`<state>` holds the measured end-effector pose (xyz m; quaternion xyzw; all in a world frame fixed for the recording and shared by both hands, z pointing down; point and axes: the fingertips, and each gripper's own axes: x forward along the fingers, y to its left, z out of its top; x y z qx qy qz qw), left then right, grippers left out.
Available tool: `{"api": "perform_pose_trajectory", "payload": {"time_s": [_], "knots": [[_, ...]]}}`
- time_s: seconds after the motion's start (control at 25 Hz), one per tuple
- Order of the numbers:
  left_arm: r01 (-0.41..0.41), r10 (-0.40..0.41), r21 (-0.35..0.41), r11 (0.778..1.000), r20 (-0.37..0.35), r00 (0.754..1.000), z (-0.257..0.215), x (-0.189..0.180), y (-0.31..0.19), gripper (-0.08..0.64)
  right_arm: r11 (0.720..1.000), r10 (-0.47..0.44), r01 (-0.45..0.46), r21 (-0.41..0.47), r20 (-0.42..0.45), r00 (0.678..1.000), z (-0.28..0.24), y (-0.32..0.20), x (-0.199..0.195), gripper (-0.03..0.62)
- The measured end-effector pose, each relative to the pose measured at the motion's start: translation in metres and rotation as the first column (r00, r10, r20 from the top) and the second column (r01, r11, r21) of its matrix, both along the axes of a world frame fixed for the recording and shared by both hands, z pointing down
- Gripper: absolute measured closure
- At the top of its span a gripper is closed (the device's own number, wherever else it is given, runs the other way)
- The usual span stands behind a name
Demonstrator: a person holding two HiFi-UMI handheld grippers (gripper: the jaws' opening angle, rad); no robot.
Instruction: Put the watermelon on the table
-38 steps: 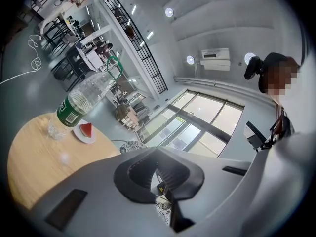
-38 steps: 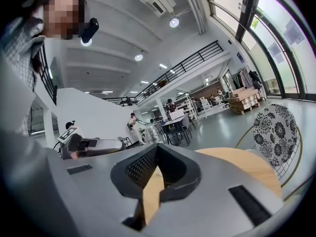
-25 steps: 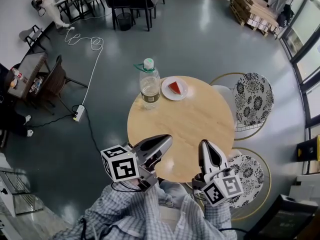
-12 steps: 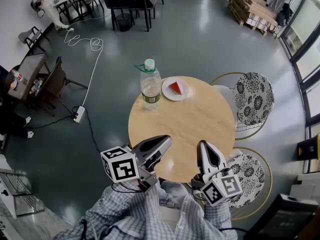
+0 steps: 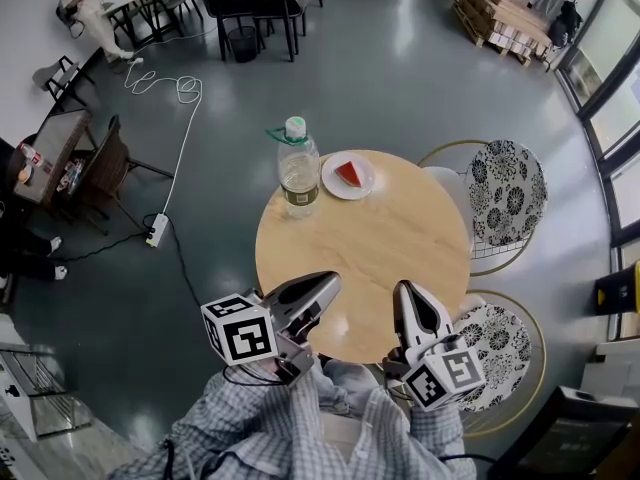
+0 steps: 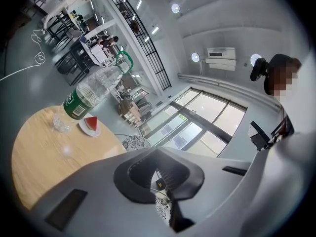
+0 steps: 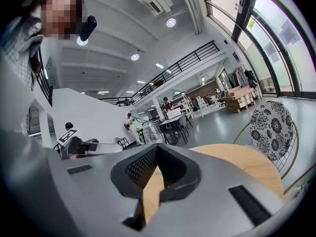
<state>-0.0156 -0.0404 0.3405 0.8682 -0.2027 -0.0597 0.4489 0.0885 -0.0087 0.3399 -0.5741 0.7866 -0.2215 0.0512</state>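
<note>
Left gripper [image 5: 326, 286]: jaws closed together, holding nothing, above the round table's [image 5: 380, 253] near edge. At the far edge, the water bottle [image 5: 299, 173] stands just left of the plate [image 5: 364, 189] bearing the watermelon slice [image 5: 349, 174]. Right gripper [image 5: 409, 294]: jaws closed, empty. Any reach toward the slice should clear the bottle.

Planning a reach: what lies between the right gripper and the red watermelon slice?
Head view: only bare round wooden table separates right gripper from red watermelon slice.
</note>
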Motion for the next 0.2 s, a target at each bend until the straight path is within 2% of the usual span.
{"api": "perform_pose_trajectory", "payload": {"time_s": [0.2], "knots": [[-0.004, 0.004, -0.002, 1.0, -0.001, 1.0, 0.0014, 0.0016, 0.0003, 0.554, 1.0, -0.005, 0.005, -0.002, -0.001, 1.0, 0.0029, 0.0011, -0.0018, 0.584]]}}
